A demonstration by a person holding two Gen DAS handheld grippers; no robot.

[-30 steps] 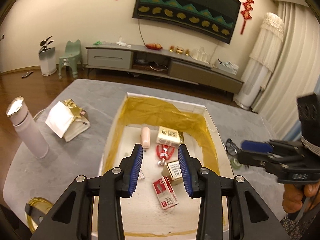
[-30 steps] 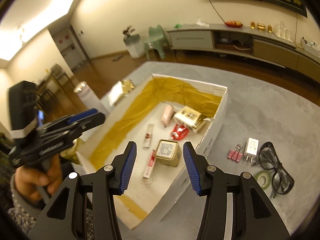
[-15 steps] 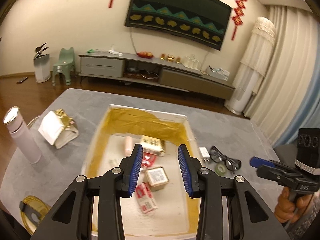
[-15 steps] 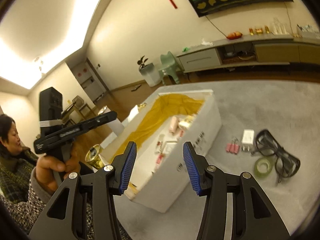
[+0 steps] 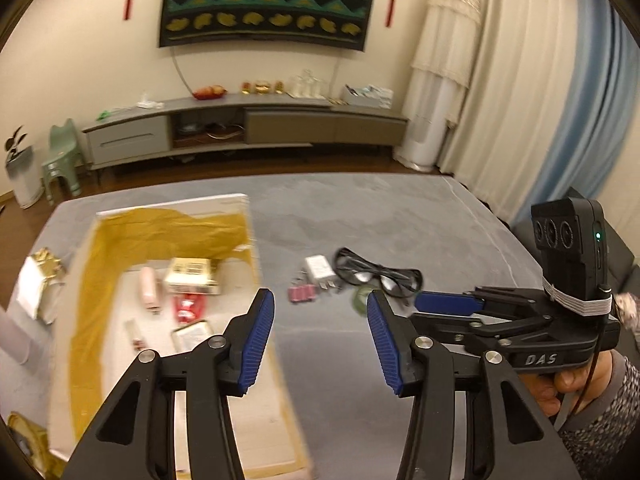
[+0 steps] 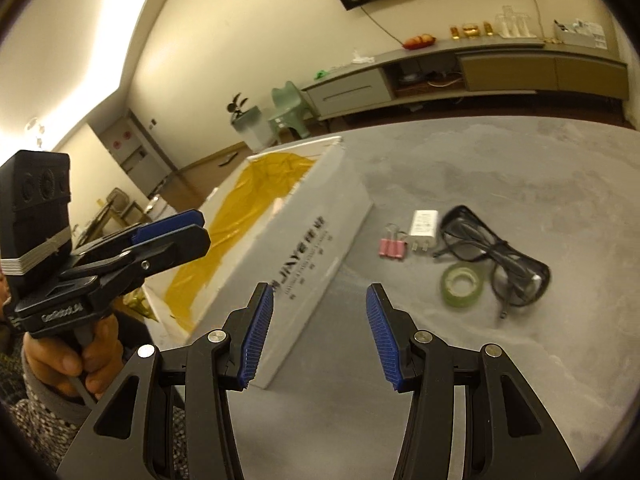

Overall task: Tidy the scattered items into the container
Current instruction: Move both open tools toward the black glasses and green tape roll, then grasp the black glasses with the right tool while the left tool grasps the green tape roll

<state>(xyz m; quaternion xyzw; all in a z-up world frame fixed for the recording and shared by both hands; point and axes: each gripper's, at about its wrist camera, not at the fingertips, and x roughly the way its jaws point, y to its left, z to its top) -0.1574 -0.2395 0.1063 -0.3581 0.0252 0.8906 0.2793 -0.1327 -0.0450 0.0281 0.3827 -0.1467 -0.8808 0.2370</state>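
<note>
Both my grippers, left [image 5: 320, 334] and right [image 6: 320, 332], hang with jaws released; grabbing the tangled glasses [image 6: 496, 248] could drag the tape roll [image 6: 464, 284] along.

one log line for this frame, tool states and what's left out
left tool open, empty | right tool open, empty | outside box: binder clips, charger, glasses, tape roll
</note>
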